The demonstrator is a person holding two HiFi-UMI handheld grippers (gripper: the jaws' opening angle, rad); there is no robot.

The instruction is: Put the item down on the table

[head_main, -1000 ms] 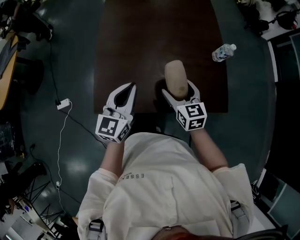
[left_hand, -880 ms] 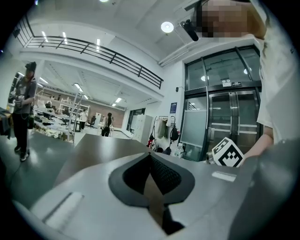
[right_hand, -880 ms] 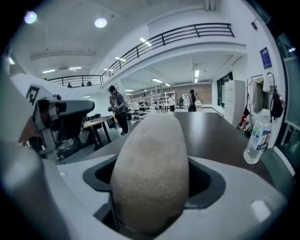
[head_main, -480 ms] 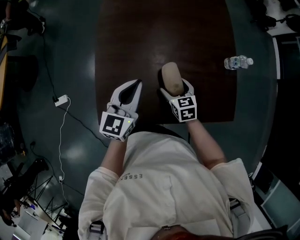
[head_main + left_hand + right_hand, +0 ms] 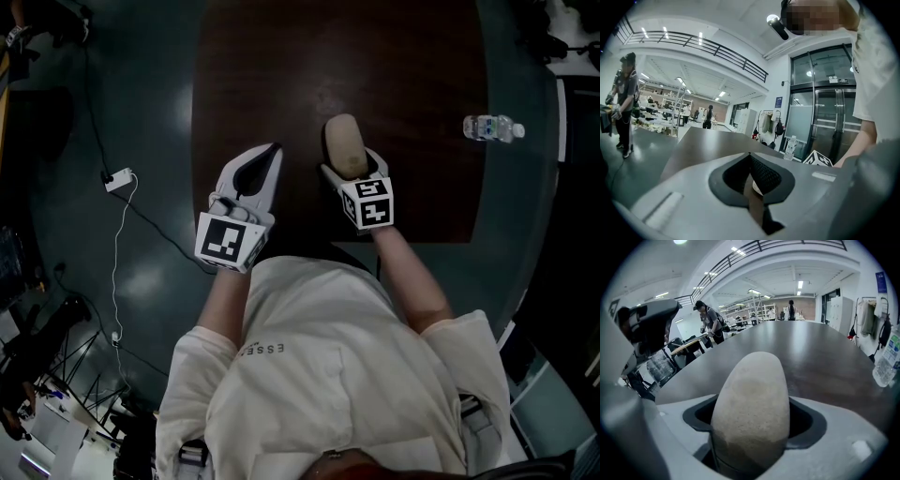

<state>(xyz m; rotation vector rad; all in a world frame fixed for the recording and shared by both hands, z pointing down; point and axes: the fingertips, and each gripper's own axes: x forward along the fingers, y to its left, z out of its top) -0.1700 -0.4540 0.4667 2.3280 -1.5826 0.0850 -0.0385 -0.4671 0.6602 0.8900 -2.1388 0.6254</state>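
Since a second ago the right gripper (image 5: pixel 349 165) has carried the item (image 5: pixel 344 142) further in over the table (image 5: pixel 281 75). Its marker cube, which then overlapped the near edge, now sits wholly inside that edge, and the item looks smaller in the head view. The left gripper (image 5: pixel 274 152) has kept its place beside it.

The right gripper's jaws are clamped on the item, a beige, egg-shaped, stone-like lump. Its long axis runs along the jaws, and its rounded narrow end sticks out past their tips toward the table's far edge. It sits above the near part of the table, about midway between the left and right edges. Its lower end is buried between the jaws' dark pads. No view shows whether it touches the tabletop.

The left gripper's jaws are drawn together, tips meeting, with nothing held. It hangs over the near edge, left of the item and apart from it.

A clear water bottle (image 5: pixel 492 127) shows just beyond the table's right edge, and whether it stands on the table or the floor is unclear. The table's far edge is cut off at the top of the head view, which is dim throughout. A white cable (image 5: pixel 119 244) trails over the floor to the left.
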